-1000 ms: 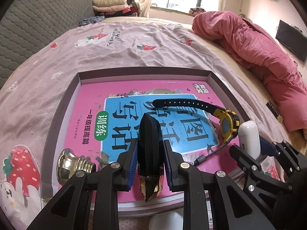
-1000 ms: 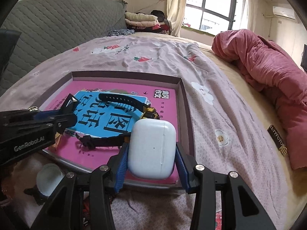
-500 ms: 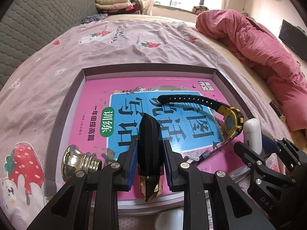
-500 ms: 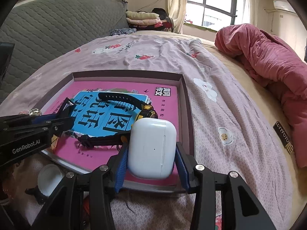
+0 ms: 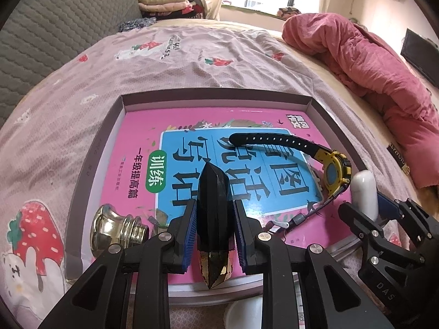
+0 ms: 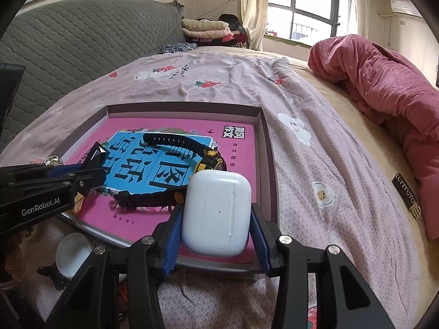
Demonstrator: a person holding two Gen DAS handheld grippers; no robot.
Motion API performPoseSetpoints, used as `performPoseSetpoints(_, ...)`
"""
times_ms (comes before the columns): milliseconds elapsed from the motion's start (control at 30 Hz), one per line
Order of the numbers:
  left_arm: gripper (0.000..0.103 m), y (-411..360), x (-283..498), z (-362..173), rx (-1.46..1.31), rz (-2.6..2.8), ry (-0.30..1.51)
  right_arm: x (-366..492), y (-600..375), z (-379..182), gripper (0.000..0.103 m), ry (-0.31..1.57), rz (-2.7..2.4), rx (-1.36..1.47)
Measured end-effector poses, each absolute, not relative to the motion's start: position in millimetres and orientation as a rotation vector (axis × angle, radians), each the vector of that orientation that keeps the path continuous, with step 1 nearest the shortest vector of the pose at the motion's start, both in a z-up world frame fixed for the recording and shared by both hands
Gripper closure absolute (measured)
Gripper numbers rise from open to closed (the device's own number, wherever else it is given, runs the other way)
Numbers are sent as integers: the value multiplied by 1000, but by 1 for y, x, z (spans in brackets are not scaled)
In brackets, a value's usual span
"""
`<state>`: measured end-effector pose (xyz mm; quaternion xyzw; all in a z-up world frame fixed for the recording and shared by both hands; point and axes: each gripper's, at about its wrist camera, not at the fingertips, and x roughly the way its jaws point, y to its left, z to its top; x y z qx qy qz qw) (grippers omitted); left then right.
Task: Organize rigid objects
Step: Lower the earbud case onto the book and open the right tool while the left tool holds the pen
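My left gripper (image 5: 215,229) is shut on a black faceted piece with a gold tip (image 5: 214,219), held over the near edge of a shallow grey-brown box (image 5: 214,97). My right gripper (image 6: 216,220) is shut on a white earbuds case (image 6: 216,213) over the box's near right corner (image 6: 270,192); the case also shows in the left wrist view (image 5: 363,194). A pink and blue workbook (image 5: 192,142) lies in the box. On it lies a yellow and black wristwatch (image 5: 333,168). A gold knob (image 5: 115,229) sits in the near left corner.
The box rests on a pink strawberry-print bedsheet (image 5: 178,63). A rolled red quilt (image 5: 370,63) lies to the right. A grey padded headboard (image 6: 82,46) stands at the left, with folded clothes (image 6: 205,27) behind. A white round object (image 6: 72,253) lies in front of the box.
Both grippers have moved slightly back and up from the box, each still holding its object. The box contents have not moved.
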<state>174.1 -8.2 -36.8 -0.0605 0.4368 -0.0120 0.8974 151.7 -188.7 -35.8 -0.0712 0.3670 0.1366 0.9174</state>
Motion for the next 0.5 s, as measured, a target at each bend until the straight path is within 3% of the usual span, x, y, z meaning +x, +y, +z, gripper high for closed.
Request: performPoseSetpoints(500, 78, -18, 175, -37, -84, -36, 901, 150, -191, -34, 57, 750, 282, -148)
